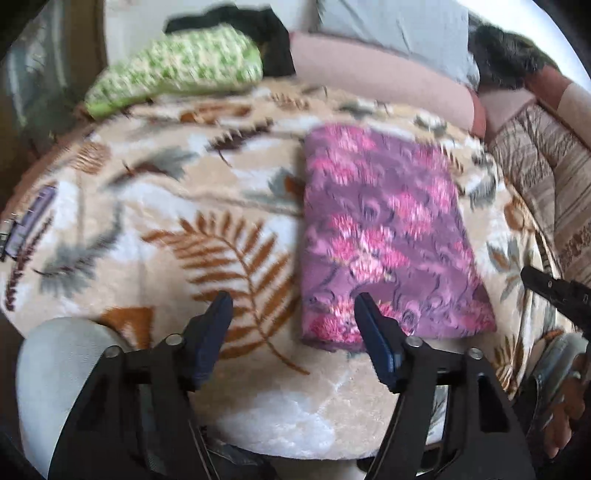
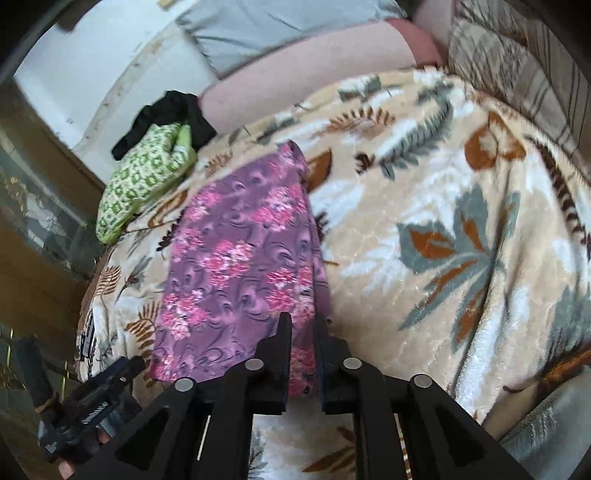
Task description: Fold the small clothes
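A purple cloth with pink flowers [image 1: 388,229] lies folded as a long rectangle on the leaf-patterned blanket [image 1: 166,229]. My left gripper [image 1: 293,306] is open and empty, hovering at the cloth's near left corner; its right finger is over the cloth edge. In the right wrist view the same cloth [image 2: 236,258] stretches away from my right gripper [image 2: 304,325], whose fingers stand narrowly apart over the cloth's near right edge, with cloth showing in the gap. I cannot tell whether it grips the cloth. The right gripper's tip [image 1: 546,288] shows at the right edge of the left wrist view.
A green-and-white patterned cloth [image 1: 177,66] and a dark garment [image 1: 258,26] lie at the blanket's far left. A pink bolster [image 1: 384,74] and grey pillow [image 1: 395,22] lie behind. A striped quilt [image 1: 546,173] is at the right. My left gripper's body [image 2: 96,398] shows low left.
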